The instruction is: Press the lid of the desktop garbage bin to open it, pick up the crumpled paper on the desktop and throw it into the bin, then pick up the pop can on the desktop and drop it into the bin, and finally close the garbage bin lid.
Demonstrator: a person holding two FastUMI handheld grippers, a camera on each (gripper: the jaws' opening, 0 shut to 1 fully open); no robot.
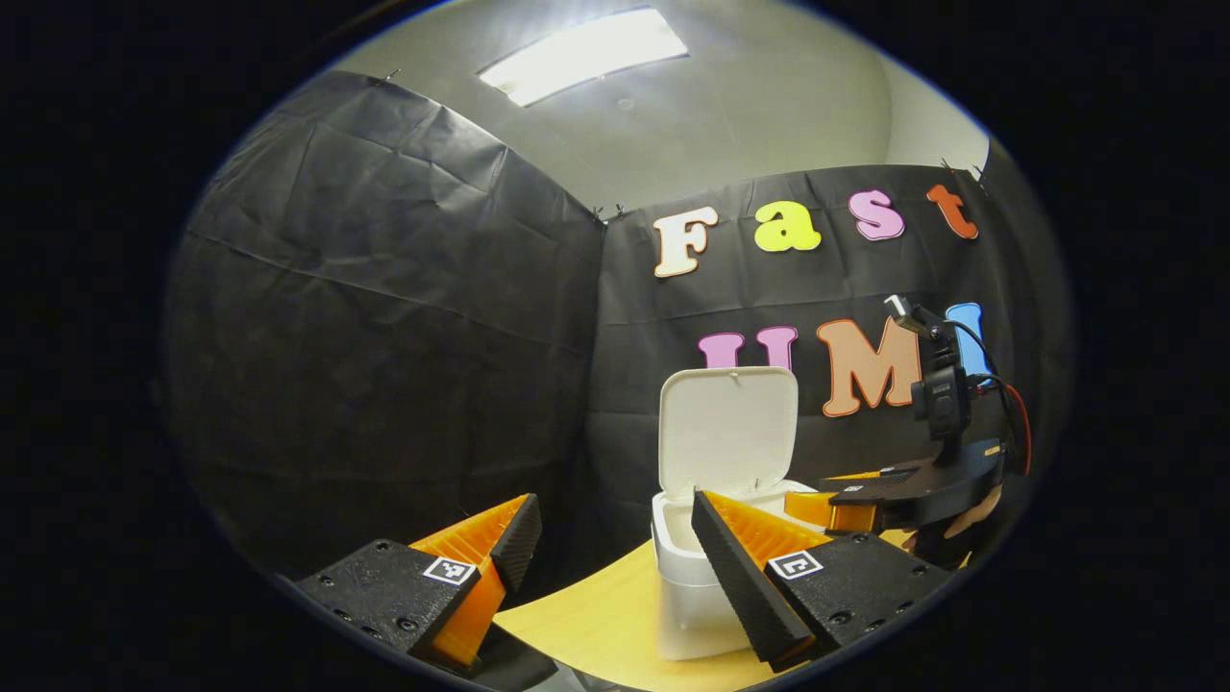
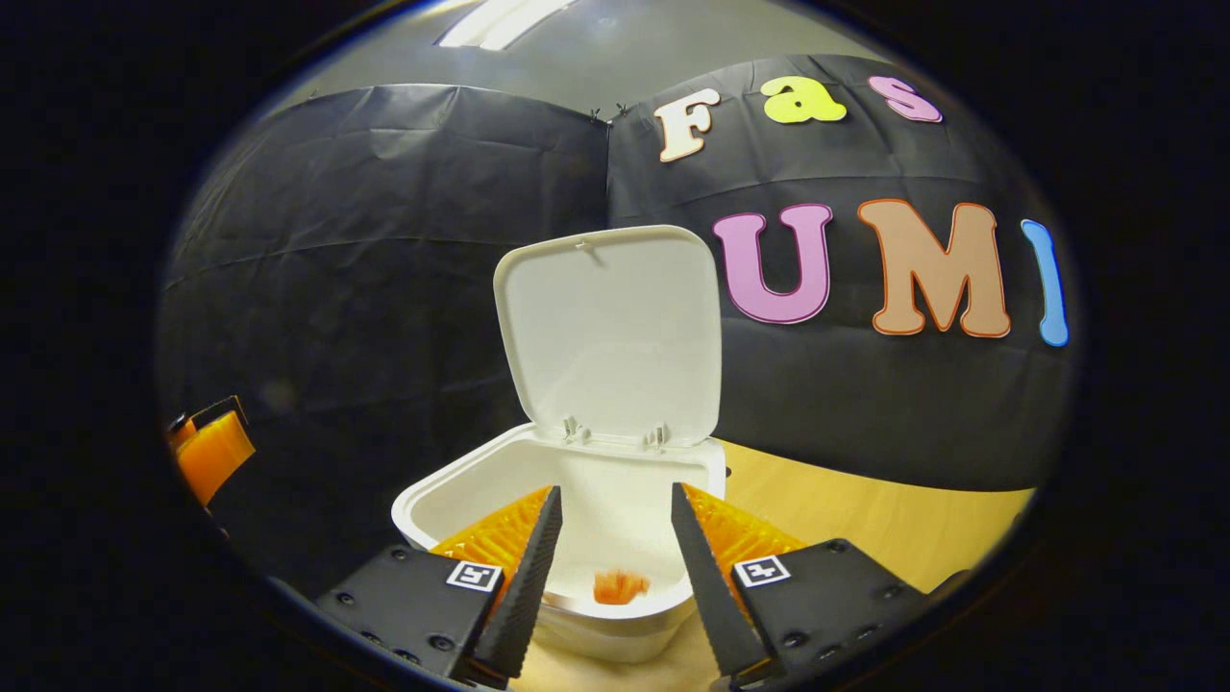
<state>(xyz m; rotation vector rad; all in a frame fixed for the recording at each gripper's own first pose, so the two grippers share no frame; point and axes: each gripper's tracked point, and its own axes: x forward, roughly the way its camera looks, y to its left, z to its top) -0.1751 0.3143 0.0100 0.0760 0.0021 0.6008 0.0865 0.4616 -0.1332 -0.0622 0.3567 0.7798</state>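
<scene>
Hand-held gripper on my right (image 2: 608,567) hangs with fingers apart and empty just above the white bin (image 2: 461,490), whose lid (image 2: 610,336) stands upright at the far side, while my left hand-held gripper (image 1: 615,553), also apart, waits near the bin on the table (image 1: 596,625).

Black cloth walls (image 1: 384,317), grey ceiling (image 1: 769,106), lit ceiling panel (image 1: 581,53), yellow tabletop (image 2: 865,519)

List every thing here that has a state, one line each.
Garbage bin: upright on the table, open.
Bin lid: raised, standing up at the rear hinge.
Left gripper: open, holding nothing.
Right gripper: open, holding nothing, poised over the bin's mouth.
</scene>
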